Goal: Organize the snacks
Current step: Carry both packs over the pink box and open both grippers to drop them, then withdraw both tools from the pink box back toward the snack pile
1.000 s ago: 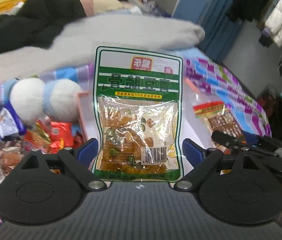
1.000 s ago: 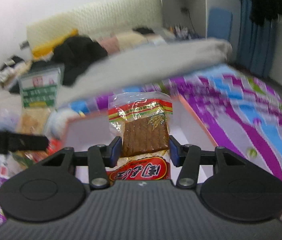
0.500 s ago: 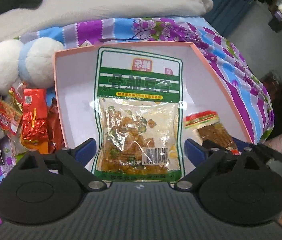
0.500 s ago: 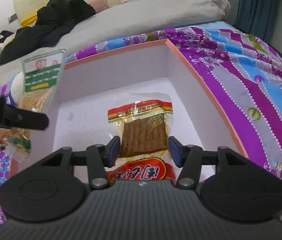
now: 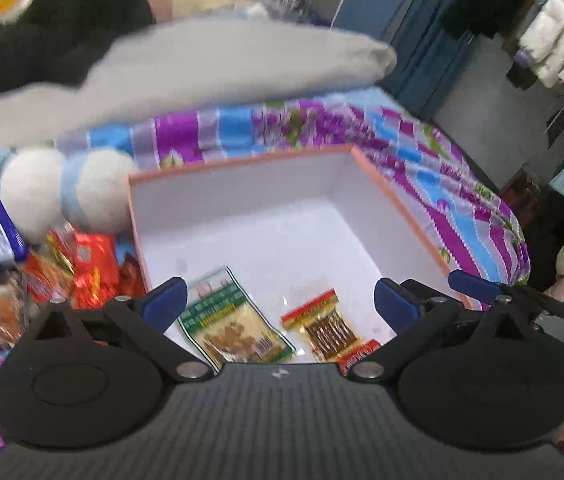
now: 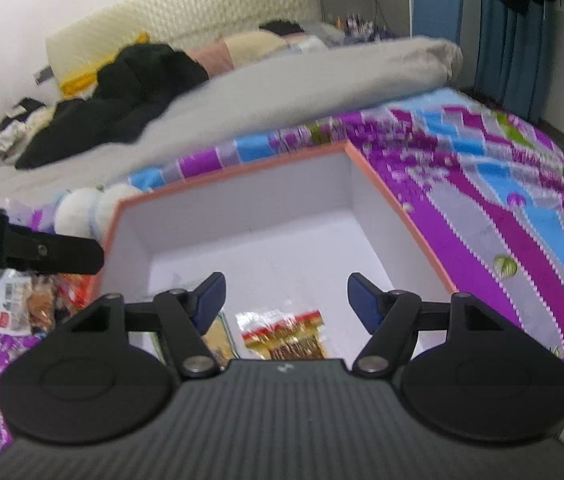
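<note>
Both grippers, left [image 5: 278, 300] and right [image 6: 284, 300], just spread wide, holding nothing; green-labelled packet [image 5: 234, 324] and red-banded packet [image 5: 324, 326] lie in the box [image 5: 242, 160], print unreadable.

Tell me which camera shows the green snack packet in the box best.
The left wrist view: the green snack packet lies nearly whole on the floor of the box, label visible. In the right wrist view only a sliver of it shows, behind the right gripper's left finger.

Both wrist cameras look obliquely down from close range over their own fingers into the shared orange-rimmed box [image 5: 398, 204] [image 6: 398, 204] on the bed, left view from farther left
</note>
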`<state>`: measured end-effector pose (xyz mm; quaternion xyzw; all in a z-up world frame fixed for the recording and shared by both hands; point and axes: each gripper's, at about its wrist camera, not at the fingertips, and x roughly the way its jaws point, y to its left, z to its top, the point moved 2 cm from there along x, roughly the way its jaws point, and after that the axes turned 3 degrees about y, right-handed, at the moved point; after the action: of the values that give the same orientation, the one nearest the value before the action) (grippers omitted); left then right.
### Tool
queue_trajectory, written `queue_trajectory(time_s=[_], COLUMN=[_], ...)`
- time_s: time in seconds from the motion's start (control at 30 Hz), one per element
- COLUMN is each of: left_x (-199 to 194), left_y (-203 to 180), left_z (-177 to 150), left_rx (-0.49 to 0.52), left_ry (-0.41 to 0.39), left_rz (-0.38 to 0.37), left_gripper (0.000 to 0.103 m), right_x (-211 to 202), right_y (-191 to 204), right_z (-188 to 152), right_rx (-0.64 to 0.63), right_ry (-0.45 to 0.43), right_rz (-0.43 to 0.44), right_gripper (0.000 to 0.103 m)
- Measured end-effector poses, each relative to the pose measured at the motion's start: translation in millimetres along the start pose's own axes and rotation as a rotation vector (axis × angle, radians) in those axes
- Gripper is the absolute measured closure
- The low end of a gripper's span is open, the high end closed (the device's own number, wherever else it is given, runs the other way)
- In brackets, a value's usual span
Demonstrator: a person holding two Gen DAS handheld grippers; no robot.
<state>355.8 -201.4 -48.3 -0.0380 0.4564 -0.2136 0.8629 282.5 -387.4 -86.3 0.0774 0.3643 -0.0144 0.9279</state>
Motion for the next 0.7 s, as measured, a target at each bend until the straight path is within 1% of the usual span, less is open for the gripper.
queue_trajectory(time_s=[0.07, 0.2, 0.4, 0.5, 0.7], left_x=[-16.0, -49.2, -98.2, -117.5, -150.5], left_y=[1.0, 11.5, 36.7, 50.6, 76.8], left_z=[-2.7, -12.1, -35.9, -50.9, -86.6], left_rx=[0.010, 0.011, -0.020, -0.037, -0.047], left_ry=[-0.045, -0.126, -0.234, -0.271, -0.321], left_rz=[0.019, 0.028, 0.071, 0.088, 0.175], left_gripper=[0.002, 0.002, 0.002, 0.002, 0.002], right_x=[-10.3, -29.7, -56.6, -66.5, -81.4], right_y=[6.4, 23.2, 48.9, 65.1, 96.1], right_z=[1.8, 0.2, -8.5, -14.6, -29.0], right_rx=[-0.007, -0.020, -0.024, -0.036, -0.058], right_ry=[-0.032, -0.086, -0.160, -0.188, -0.219], right_rz=[0.009, 0.032, 0.076, 0.085, 0.130], right_gripper=[0.034, 0.034, 0.034, 0.034, 0.034])
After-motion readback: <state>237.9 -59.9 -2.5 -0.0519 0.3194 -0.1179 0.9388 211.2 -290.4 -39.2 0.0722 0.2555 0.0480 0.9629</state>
